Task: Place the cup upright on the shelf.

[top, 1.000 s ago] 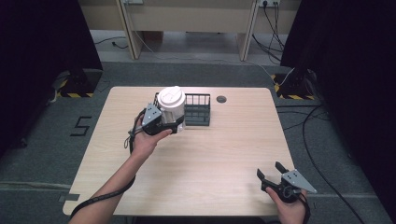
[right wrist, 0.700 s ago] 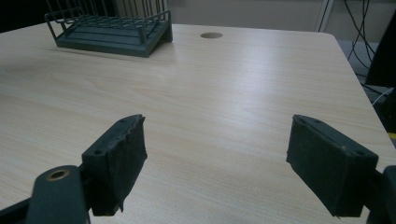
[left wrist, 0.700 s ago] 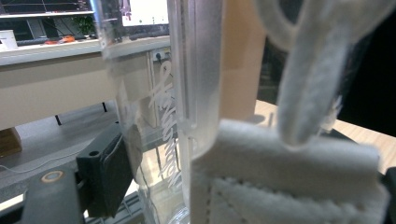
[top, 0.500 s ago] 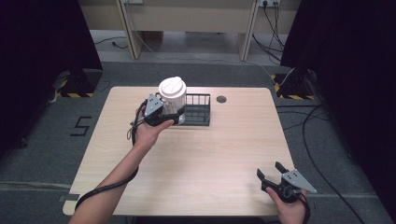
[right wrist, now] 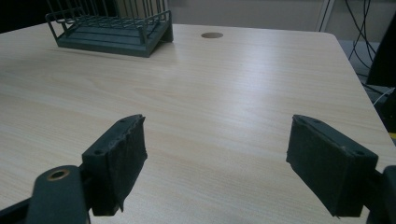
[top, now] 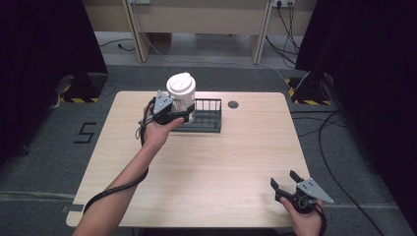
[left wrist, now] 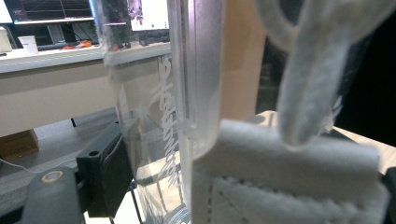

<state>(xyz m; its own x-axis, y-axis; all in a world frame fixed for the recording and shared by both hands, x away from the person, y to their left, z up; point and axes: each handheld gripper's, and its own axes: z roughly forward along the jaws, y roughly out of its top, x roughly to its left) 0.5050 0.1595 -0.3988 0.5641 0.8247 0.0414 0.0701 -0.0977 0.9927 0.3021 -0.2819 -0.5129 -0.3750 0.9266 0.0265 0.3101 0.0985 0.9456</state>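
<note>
Carrying lidded clear cup [top: 181,96], pinched by left gripper [top: 169,112], above wire rack [top: 206,115] at upper centre; next likely lowering into rack. Right gripper [top: 291,186] spread, idle lower right.

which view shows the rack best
The right gripper view: the dark wire rack stands unobstructed at the far end of the table, bars and base plain. The high view shows the rack whole but small, its left part behind the cup and left gripper. The left gripper view gives nothing clear of it.
</note>
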